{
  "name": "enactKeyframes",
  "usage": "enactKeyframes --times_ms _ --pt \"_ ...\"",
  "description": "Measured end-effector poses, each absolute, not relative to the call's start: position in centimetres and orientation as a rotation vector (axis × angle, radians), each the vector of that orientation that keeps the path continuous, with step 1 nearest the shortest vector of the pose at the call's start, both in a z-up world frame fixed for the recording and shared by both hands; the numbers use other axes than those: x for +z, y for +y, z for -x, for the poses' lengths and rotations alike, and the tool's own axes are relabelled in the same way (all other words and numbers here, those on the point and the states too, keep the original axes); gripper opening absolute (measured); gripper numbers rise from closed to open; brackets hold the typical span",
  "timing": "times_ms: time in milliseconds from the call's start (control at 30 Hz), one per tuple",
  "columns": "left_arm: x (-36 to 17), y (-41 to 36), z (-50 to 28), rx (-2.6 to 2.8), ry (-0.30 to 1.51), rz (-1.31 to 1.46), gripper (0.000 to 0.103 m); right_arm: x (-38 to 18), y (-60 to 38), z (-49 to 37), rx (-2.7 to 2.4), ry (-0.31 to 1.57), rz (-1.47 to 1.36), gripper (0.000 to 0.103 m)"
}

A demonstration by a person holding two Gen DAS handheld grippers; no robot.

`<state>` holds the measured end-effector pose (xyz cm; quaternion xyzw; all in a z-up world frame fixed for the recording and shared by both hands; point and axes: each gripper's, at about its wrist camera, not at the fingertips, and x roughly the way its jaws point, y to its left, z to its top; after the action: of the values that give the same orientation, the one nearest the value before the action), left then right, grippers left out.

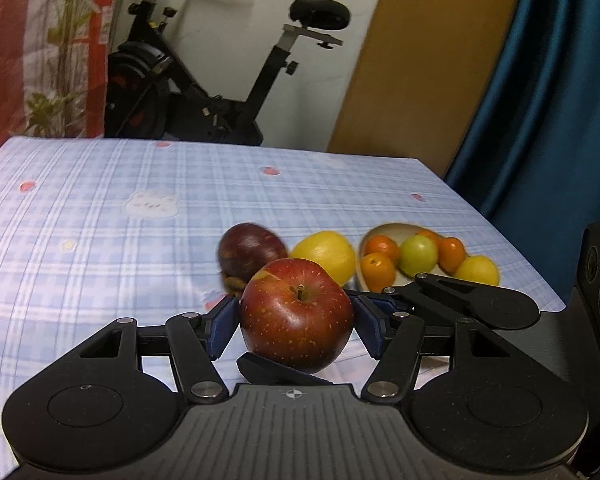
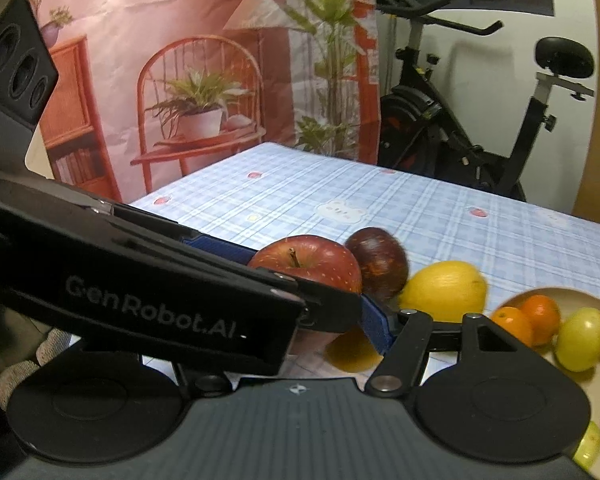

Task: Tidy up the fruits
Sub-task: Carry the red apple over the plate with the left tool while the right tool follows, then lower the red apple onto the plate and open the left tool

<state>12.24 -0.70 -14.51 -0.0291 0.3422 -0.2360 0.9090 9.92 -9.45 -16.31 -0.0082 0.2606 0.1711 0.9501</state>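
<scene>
My left gripper (image 1: 296, 320) is shut on a red apple (image 1: 296, 316), its blue pads pressing both sides, a little above the checked cloth. In the right wrist view the left gripper (image 2: 260, 276) crosses in front with the apple (image 2: 308, 264). My right gripper (image 2: 300, 338) is shut on a yellow-orange fruit (image 2: 352, 350); its right pad (image 2: 376, 328) touches it and its left finger is hidden. On the cloth lie a dark purple fruit (image 1: 252, 248) and a lemon (image 1: 326, 254). A pale bowl (image 1: 392, 226) holds oranges, a green fruit and a lemon.
The right gripper's linkage (image 1: 480, 300) sits close beside my left one, in front of the bowl (image 2: 556, 290). The blue checked tablecloth (image 1: 100, 220) stretches left and back. An exercise bike (image 1: 220, 92) stands behind the table, a blue curtain (image 1: 540, 100) at right. A gloved hand (image 2: 20, 368) shows.
</scene>
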Motion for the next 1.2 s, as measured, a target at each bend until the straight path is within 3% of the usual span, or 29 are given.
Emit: enactKeyframes --times_ms 500,1200 --pt "-13.3 -7.2 -13.2 -0.587 0.702 -0.063 0.065 -14.9 -16.4 -7.6 0.224 0.469 -0.126 0.067" --pt "-16.4 -14.0 -16.6 -0.671 0.811 -0.090 0.065 -16.4 -23.5 -7.0 0.072 0.498 -0.202 0.066"
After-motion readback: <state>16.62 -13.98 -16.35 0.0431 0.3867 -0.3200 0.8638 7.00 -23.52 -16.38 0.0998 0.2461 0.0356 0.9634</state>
